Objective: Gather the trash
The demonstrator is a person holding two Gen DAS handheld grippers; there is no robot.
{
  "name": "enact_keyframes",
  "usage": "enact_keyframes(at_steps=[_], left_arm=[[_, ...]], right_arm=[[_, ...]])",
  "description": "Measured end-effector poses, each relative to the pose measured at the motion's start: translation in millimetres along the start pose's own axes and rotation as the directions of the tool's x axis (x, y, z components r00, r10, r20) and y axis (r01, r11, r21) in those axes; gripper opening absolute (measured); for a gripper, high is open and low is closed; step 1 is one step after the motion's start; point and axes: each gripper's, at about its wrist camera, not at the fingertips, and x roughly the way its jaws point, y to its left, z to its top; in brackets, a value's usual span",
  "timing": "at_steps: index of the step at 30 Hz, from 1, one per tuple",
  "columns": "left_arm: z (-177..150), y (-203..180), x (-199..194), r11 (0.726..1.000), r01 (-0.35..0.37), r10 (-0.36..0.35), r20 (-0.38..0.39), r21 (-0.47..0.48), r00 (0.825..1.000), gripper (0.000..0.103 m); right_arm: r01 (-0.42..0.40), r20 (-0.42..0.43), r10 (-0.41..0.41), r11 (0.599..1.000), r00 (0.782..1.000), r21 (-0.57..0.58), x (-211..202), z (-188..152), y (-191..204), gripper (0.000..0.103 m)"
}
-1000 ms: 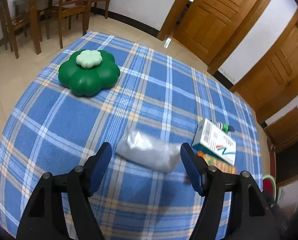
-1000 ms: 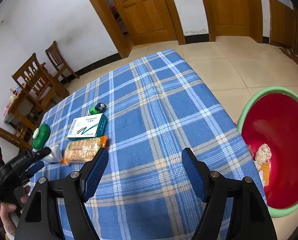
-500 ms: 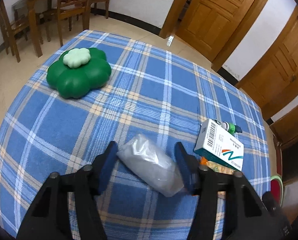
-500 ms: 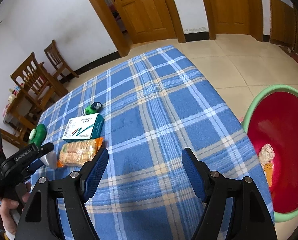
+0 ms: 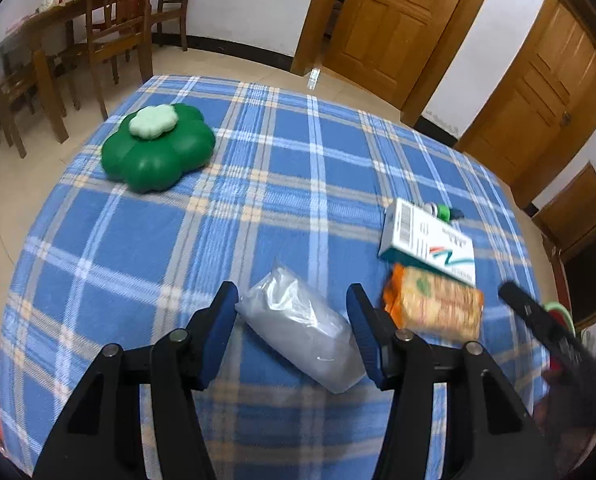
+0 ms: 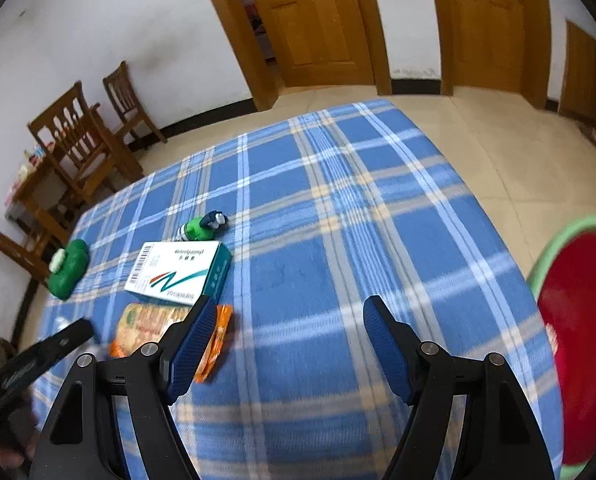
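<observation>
Now the left gripper has narrowed from a wide spread a second ago, its jaws bracketing the clear plastic bag near the table's front edge, seemingly not yet clamped, so a pickup looks imminent. To the right, the orange snack packet lies untouched; the right gripper, released and empty, has swung toward it, the red basin far right.

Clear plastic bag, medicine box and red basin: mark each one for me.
clear plastic bag [image 5: 298,330]: left wrist view, middle of its crinkled body.
medicine box [image 6: 173,274]: right wrist view, printed top face.
red basin [image 6: 582,320]: right wrist view, red inner wall.
</observation>
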Motion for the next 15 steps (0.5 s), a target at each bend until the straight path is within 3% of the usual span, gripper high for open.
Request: enact_keyframes(at_steps=[7, 15], left_arm=[[-11, 15, -8, 1.0, -0.022, 0.022, -0.003, 0.008, 1.0, 0.056], [-15, 19, -14, 1.0, -0.017, 0.017, 0.003, 0.012, 1.0, 0.056]], right_arm=[[0.045, -0.009, -0.046, 0.996, 0.999, -0.08, 13, -1, 5, 0.077], [-0.026, -0.043, 0.018, 0.985, 0.999, -0.172, 5, -19, 30, 0.077]])
